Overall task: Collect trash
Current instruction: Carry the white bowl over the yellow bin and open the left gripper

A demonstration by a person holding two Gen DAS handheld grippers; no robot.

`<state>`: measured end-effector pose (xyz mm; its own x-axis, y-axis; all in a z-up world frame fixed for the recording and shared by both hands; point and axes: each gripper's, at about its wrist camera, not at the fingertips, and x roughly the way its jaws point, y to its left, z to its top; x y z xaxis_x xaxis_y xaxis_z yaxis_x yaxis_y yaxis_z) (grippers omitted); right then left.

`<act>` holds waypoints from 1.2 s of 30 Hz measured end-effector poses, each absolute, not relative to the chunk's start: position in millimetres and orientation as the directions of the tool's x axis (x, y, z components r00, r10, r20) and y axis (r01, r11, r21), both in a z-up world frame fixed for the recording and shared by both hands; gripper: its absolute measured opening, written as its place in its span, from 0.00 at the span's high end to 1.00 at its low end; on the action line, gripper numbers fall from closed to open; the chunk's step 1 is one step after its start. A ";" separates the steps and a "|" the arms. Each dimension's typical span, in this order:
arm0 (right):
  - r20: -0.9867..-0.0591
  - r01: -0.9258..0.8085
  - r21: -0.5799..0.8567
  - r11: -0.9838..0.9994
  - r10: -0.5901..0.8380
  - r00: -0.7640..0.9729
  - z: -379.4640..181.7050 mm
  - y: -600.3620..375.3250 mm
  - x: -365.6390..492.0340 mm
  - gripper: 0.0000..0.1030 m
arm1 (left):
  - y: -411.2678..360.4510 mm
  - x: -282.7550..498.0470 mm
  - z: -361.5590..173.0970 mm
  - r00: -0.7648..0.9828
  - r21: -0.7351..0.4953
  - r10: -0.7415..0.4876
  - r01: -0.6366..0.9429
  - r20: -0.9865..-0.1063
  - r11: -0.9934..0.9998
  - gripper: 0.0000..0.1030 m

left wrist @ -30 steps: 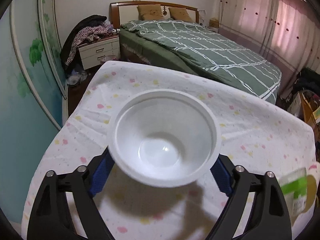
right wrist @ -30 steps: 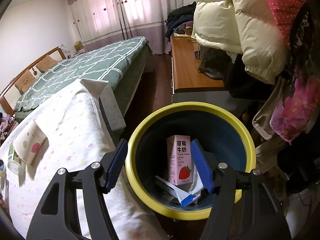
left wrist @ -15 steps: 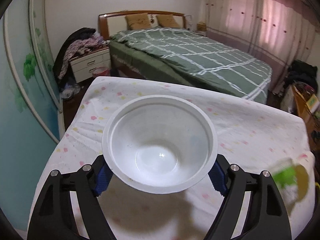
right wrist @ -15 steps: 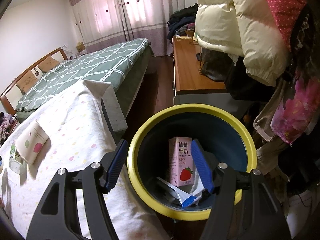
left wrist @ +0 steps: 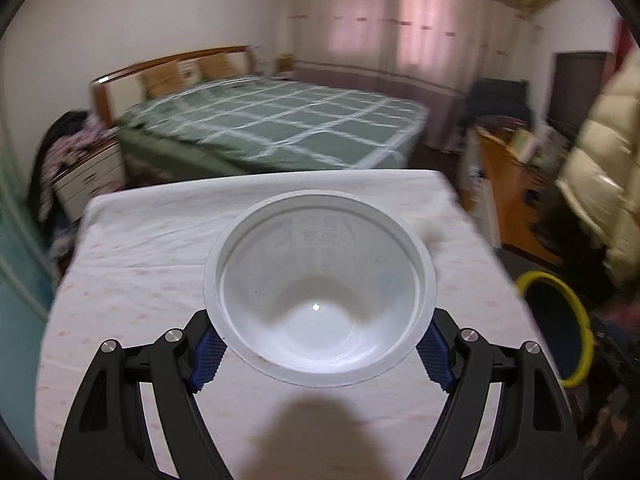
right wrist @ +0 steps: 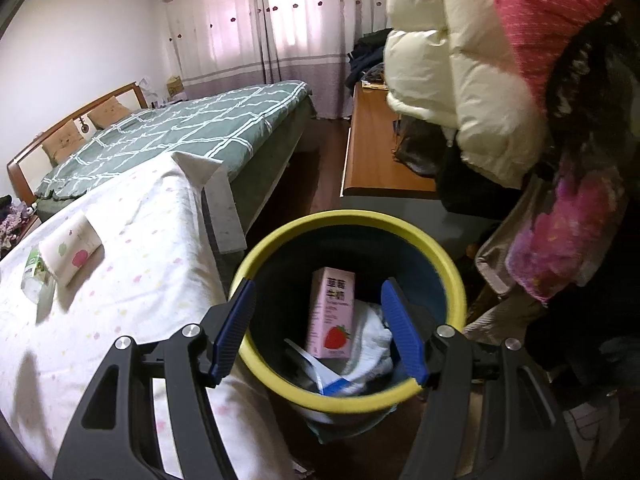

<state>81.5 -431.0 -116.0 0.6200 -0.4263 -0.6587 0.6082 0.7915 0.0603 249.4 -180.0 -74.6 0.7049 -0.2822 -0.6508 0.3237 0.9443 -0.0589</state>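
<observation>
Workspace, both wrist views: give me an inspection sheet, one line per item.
Surface: table under a white dotted cloth.
Job's things: white bowl held over the table; bin with yellow rim beside the table, holding a pink strawberry carton and crumpled wrappers.
Clutter: paper cup on its side, small bottle next to it.
Grippers: left gripper shut on the bowl; right gripper open, empty, above the bin.
Cables: nothing seen.
Surroundings: bed, hanging coats, curtains.
</observation>
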 end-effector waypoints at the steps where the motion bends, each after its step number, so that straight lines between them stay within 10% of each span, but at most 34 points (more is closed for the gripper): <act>1: -0.657 0.611 0.055 0.790 -0.432 0.618 -115.0 -433.5 75.6 0.39 | -193.7 243.0 -72.5 0.697 -0.061 -0.307 0.354 -0.649 0.933 0.23; 20: -0.674 0.667 0.098 0.739 -0.444 0.591 -127.6 -482.9 -12.4 0.39 | -449.4 179.5 -98.7 0.476 -0.052 -0.503 0.687 -0.721 0.725 0.23; 36: -0.673 0.681 0.126 0.722 -0.442 0.593 -128.9 -494.2 -23.1 0.39 | -489.8 177.1 -131.3 0.388 -0.040 -0.475 0.740 -0.790 0.672 0.11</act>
